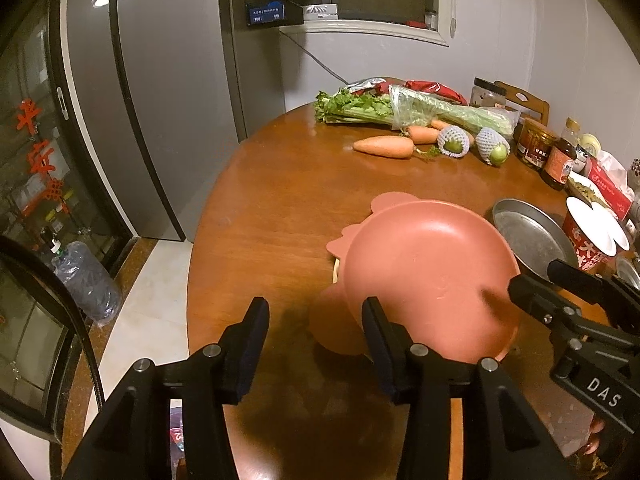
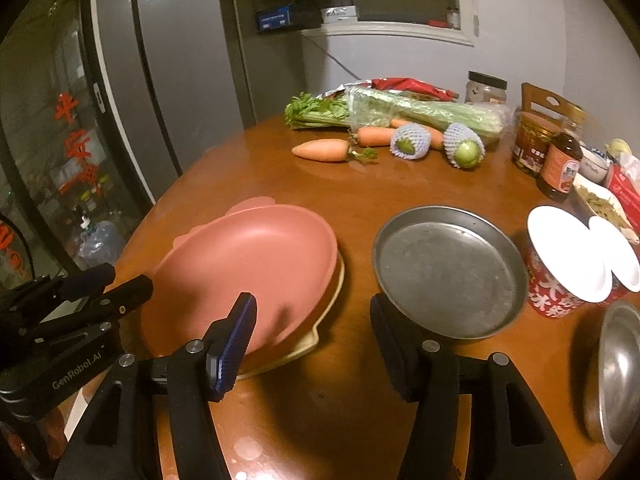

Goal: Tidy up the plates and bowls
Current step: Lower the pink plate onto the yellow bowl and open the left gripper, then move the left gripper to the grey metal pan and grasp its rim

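Bench (image 2: 344,208): round, brown wood, crowded along its far and right edges.
Pink plate (image 2: 256,268): sits tilted on top of a cream plate (image 2: 308,344), whose rim shows only under its near edge; both lie left of centre on the bench.
Metal plate (image 2: 448,272): grey, empty, flat on the bench just right of the pink plate, apart from it.
Metal bowl (image 2: 616,372): at the right edge, only partly in my view.
Around: carrots (image 2: 322,149), celery (image 2: 400,114) in plastic wrap, and two green fruits in foam netting (image 2: 410,142) lie at the far side; jars and a sauce bottle (image 2: 560,168) stand at the right; a red paper cup (image 2: 568,272) with a white lid stands just beside the metal plate.
In the way: nothing lies between my claws and the plates.
Left claw (image 1: 316,326): jaws apart and empty; its right finger appears over the pink plate's near-left rim, and I cannot tell whether it touches.
Right claw (image 2: 314,320): released, jaws apart with bare bench in the gap; the left finger shows in front of the pink plate, the right in front of the metal plate's near rim.
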